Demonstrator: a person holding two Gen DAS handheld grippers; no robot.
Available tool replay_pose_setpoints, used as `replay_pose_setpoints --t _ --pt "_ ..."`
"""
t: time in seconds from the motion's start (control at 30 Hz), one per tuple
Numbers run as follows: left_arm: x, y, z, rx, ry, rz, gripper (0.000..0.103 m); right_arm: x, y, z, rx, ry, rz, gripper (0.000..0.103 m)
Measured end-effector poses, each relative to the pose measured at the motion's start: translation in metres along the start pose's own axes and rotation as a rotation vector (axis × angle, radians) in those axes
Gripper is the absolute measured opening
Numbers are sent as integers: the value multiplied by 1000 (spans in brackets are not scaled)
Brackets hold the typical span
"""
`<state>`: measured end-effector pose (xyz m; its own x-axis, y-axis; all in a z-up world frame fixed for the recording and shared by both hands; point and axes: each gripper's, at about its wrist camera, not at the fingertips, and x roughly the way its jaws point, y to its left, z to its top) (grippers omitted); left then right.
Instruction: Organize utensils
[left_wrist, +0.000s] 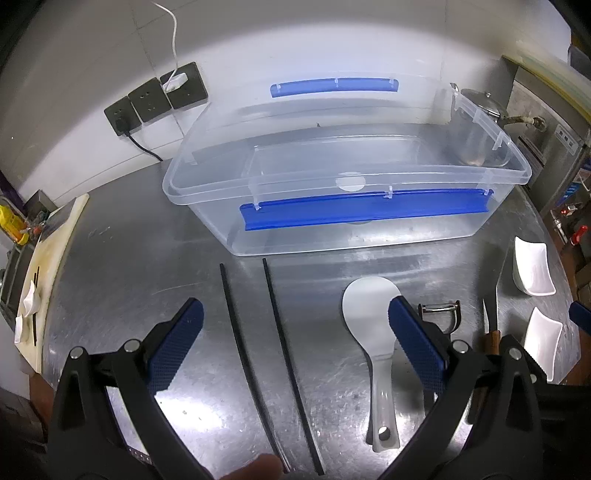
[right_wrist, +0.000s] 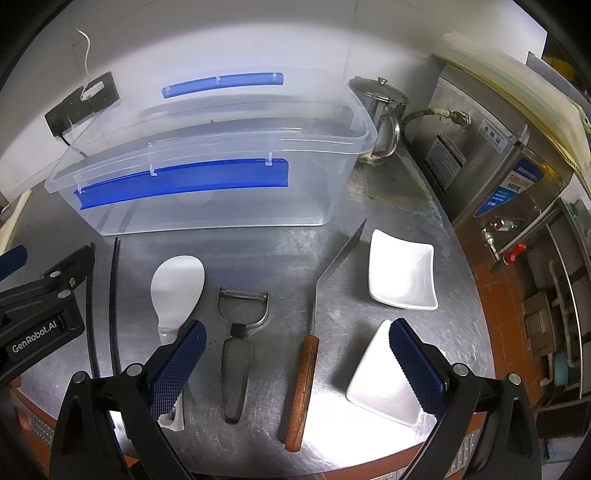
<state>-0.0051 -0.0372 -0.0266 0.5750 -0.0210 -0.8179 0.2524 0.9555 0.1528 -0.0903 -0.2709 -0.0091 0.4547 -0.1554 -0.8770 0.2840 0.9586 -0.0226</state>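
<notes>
A clear plastic bin (left_wrist: 207, 177) with blue handles stands empty at the back of the steel table; it also shows in the right wrist view (right_wrist: 325, 206). In front lie two black chopsticks (left_wrist: 280, 347), a white rice paddle (left_wrist: 369, 314), a metal peeler (right_wrist: 238, 354) and a wooden-handled knife (right_wrist: 306, 365). My left gripper (left_wrist: 295, 317) is open, hovering over the chopsticks. My right gripper (right_wrist: 297, 332) is open, hovering over the peeler and knife. Both are empty.
Two white square dishes (right_wrist: 402, 269) (right_wrist: 384, 380) sit at the right. A steel pot (right_wrist: 380, 107) stands behind the bin. Wall sockets (left_wrist: 155, 99) are at back left. A cutting board (left_wrist: 48, 258) lies at far left. The table's front edge (right_wrist: 332, 465) is near.
</notes>
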Motion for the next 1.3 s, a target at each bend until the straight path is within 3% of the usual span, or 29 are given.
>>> replay_pose_setpoints --t 0.17,0.3,0.37,0.47,0.53,0.63,0.7,0.77,0.87,1.03,1.1,1.2,1.3 --pt "-1 -1 2 -4 -9 -54 97 1 -6 1 25 0 54 98" --pt "-14 6 5 -66 -68 -292 97 -10 -36 1 118 -58 210 98" --pt "-18 5 8 -76 -96 -395 97 -22 -73 -3 256 -152 322 98" --pt "-20 -3 11 -63 -121 -577 97 -17 -119 -11 429 -179 468 98" --pt "-16 -20 12 -27 -71 -685 97 -1 -140 -22 487 -71 468 98" --pt "-1 -54 10 15 67 -802 97 5 -163 -42 581 -44 396 99" --pt "13 -84 4 54 172 -864 97 8 -170 -50 555 -8 333 98" --pt "23 -108 -1 100 219 -883 96 13 -173 -59 523 31 268 98" --pt "38 -149 -12 185 287 -905 81 25 -183 -74 544 85 270 97" --pt "64 -201 -25 274 388 -896 44 51 -193 -88 585 169 351 62" --pt "69 -210 -28 296 417 -884 25 58 -194 -90 580 206 367 43" --pt "77 -225 -30 328 411 -829 14 72 -194 -87 569 247 391 37" --pt "87 -237 -29 339 439 -800 13 85 -193 -80 566 266 408 31"
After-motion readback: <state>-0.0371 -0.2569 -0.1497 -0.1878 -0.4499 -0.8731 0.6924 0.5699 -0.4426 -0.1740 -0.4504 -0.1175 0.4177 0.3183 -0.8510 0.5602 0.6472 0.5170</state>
